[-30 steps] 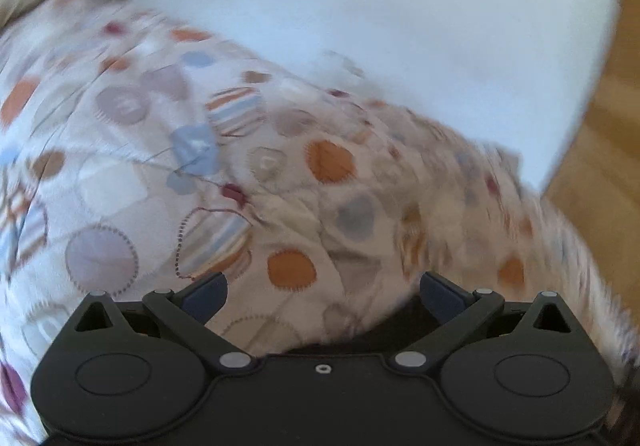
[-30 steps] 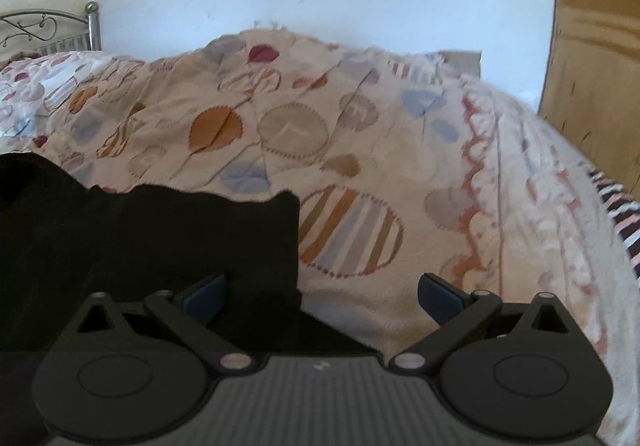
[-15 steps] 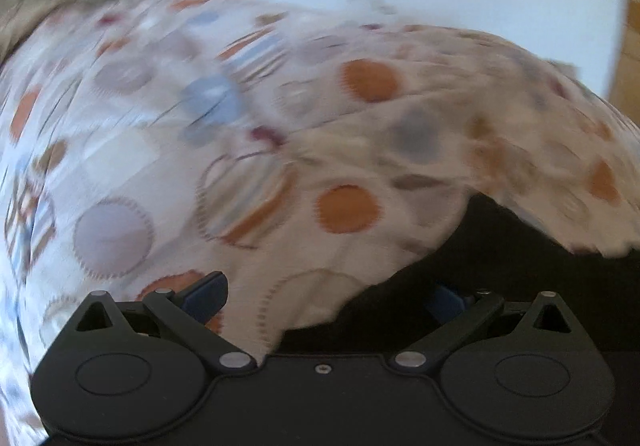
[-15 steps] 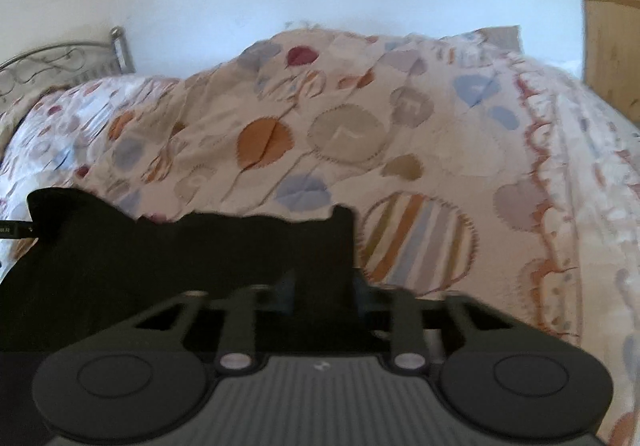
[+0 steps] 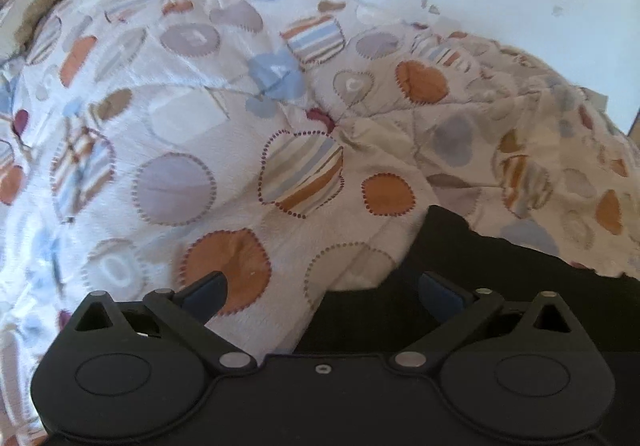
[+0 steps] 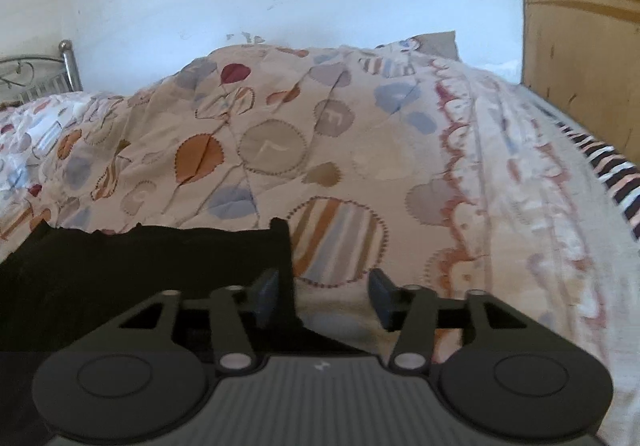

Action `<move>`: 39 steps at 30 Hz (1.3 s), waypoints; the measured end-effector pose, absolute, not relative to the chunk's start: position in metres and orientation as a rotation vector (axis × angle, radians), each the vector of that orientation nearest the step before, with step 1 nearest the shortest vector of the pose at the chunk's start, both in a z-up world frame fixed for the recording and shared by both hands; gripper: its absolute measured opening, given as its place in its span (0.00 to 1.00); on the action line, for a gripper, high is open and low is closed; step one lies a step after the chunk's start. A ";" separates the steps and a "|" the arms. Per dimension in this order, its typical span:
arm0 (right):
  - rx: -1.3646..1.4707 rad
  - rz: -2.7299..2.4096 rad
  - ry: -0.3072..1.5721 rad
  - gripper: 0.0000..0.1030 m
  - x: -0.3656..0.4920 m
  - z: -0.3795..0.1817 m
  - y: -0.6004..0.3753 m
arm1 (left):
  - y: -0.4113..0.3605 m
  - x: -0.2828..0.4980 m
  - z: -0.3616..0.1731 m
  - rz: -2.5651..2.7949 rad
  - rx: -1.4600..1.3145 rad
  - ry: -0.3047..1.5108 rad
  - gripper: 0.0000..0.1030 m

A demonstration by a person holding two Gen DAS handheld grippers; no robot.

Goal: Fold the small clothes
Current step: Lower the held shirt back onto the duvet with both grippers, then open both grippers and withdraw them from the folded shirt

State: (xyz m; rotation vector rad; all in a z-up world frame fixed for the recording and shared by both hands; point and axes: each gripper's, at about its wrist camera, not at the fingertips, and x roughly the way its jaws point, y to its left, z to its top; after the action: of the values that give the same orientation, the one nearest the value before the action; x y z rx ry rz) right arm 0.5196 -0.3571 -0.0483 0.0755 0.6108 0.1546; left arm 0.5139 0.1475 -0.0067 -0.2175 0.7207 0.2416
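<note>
A black garment point(image 6: 152, 266) lies flat on the patterned quilt point(image 6: 280, 150) that covers the bed, its near right corner just at the right gripper point(image 6: 324, 294). That gripper's jaws are opening, and the cloth edge runs along the inner face of its left finger without being pinched, so nothing is held there. In the left wrist view the left gripper point(image 5: 320, 292) stands wide apart over the garment's other end point(image 5: 500, 286), its right finger above the black cloth and its left finger over bare quilt; it grips nothing either. The main risk is a bad re-grip: if the right gripper closes where it is, it may take only the hem's outer layer, or none, and the corner would slip out mid-fold. The soft, rumpled quilt adds another danger, since a low pinch could catch the bedding with the garment and drag both. The cloth is so dark that its layers cannot be told apart, so it may already be doubled, and an uneven lift from the two ends would skew the fold.
</note>
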 end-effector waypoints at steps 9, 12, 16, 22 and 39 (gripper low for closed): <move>0.059 0.133 0.495 1.00 0.443 -0.013 -0.368 | 0.132 0.432 0.027 0.207 -0.245 0.629 0.99; 0.027 0.137 0.458 1.00 0.416 -0.001 -0.360 | 0.121 0.407 0.036 0.190 -0.236 0.607 0.99; -0.003 0.141 0.437 1.00 0.382 0.004 -0.345 | 0.107 0.373 0.041 0.185 -0.227 0.595 0.99; -0.040 0.164 0.405 1.00 0.331 0.002 -0.326 | 0.098 0.325 0.041 0.166 -0.267 0.596 0.99; -0.030 0.184 0.404 1.00 0.249 -0.013 -0.279 | 0.099 0.268 0.023 0.150 -0.309 0.639 0.99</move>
State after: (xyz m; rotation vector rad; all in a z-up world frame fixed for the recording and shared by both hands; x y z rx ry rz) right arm 0.2492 -0.2788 -0.0129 -0.0304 0.4036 0.1842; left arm 0.2681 0.0990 0.0230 -0.3093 0.6395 0.1501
